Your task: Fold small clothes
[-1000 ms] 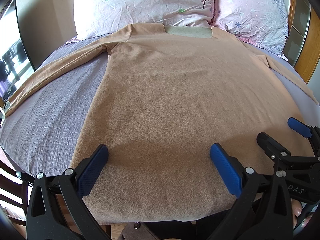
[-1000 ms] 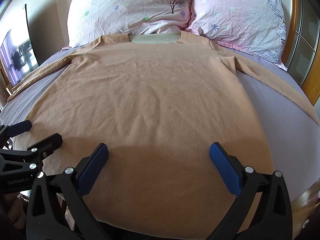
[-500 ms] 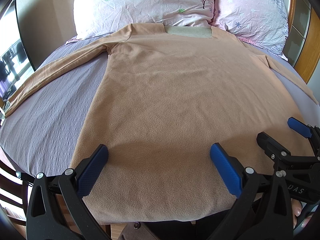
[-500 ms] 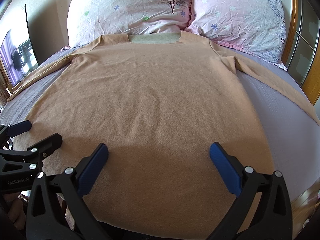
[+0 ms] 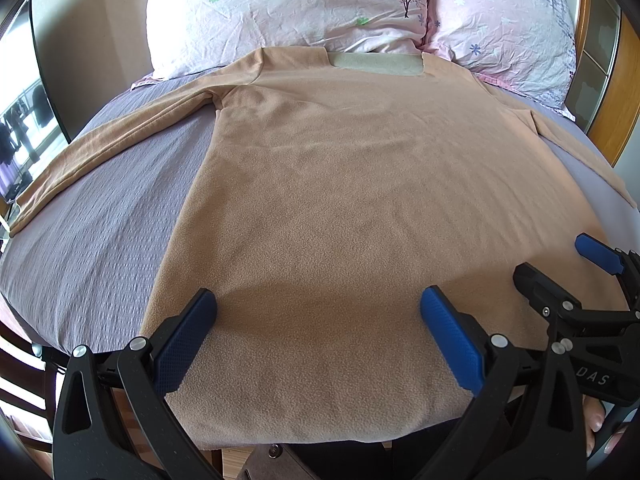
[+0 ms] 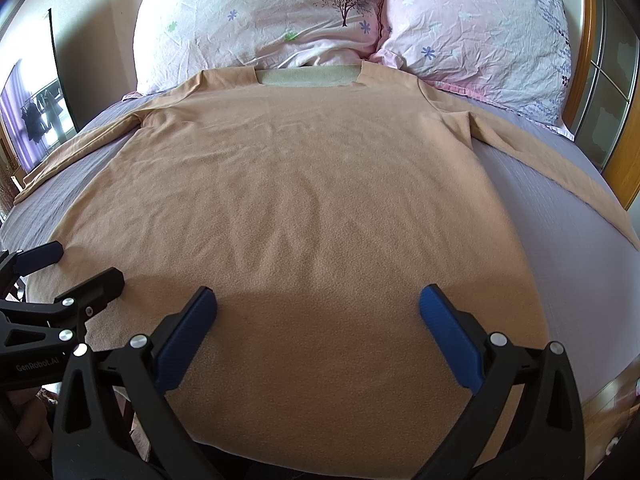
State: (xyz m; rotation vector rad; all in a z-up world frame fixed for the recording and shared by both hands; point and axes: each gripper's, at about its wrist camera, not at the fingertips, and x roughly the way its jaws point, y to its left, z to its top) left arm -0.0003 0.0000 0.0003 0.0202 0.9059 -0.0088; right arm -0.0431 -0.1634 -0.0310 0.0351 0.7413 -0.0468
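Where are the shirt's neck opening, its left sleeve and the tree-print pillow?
neck opening (image 5: pixel 376 65), left wrist view, greenish inner back.
left sleeve (image 5: pixel 120 138), left wrist view, mid-sleeve.
tree-print pillow (image 6: pixel 280 12), right wrist view, middle.

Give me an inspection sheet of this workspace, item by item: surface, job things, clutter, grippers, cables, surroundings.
Surface: bed with a lilac sheet, lightly textured, lying flat.
Job's things: tan long-sleeved top lying spread flat, collar toward the pillows, both sleeves stretched outward, hem at the near edge of the bed; no fold made yet.
Clutter: nothing seen.
Grippers: left gripper open, hovering over the hem area; right gripper open, likewise; neither grips the cloth.
Cables: nothing seen.
Surroundings: two floral pillows at the head, wooden frame at right, a window at left.
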